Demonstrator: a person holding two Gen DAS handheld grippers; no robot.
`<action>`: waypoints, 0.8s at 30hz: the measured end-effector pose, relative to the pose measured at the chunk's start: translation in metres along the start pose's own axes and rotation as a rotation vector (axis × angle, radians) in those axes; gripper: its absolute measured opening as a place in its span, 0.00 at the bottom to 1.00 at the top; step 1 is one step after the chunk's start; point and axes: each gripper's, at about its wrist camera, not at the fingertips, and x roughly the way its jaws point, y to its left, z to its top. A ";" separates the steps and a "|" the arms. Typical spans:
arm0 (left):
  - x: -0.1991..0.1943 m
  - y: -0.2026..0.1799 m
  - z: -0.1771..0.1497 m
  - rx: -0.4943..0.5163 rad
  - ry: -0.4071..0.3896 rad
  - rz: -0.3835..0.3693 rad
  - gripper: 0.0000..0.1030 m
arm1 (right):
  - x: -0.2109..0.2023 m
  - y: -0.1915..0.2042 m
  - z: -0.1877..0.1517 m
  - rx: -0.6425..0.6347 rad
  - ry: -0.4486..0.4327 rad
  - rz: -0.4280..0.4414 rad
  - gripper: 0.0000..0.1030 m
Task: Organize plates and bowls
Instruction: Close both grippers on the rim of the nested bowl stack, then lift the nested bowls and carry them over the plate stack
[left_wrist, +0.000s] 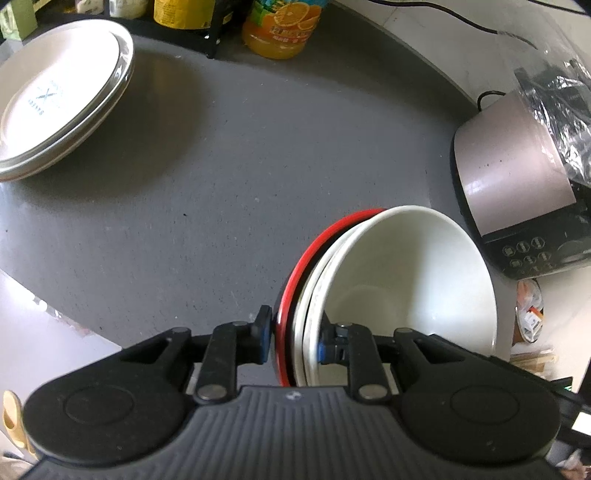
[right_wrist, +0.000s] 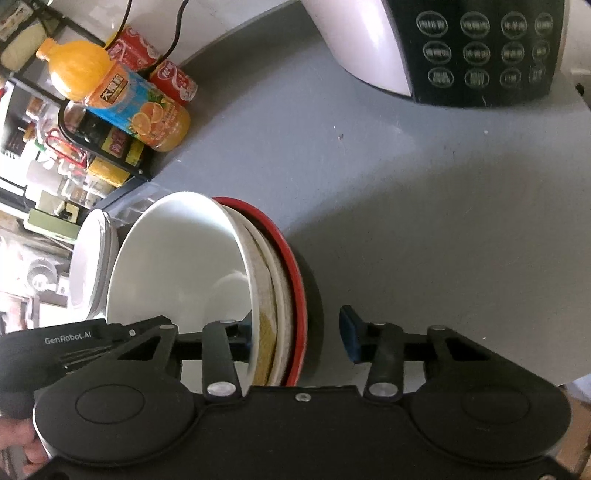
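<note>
Our left tongs (left_wrist: 293, 341) clamp the bowls (left_wrist: 402, 280) above the bench (left_wrist: 221, 184); right tongs (right_wrist: 301, 334) stand apart around them. We should close the right before carrying toward the far-left plates (left_wrist: 59, 99).

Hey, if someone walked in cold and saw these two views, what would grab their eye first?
The nested bowl stack: white bowls inside a red-rimmed one, tipped on edge between both grippers over the grey counter. The left gripper straddles its rim; the right gripper does too, its outer finger standing apart. Next, the bright orange juice bottle at the back.
</note>
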 end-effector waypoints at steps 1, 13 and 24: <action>0.000 0.000 0.000 0.002 0.000 0.001 0.21 | 0.001 0.000 0.000 -0.001 0.001 0.000 0.40; 0.001 0.011 0.009 -0.082 0.052 -0.038 0.24 | 0.006 -0.003 0.003 0.031 0.024 0.021 0.38; -0.002 0.016 0.001 -0.069 0.029 -0.062 0.24 | 0.004 0.001 0.004 -0.008 -0.009 0.020 0.32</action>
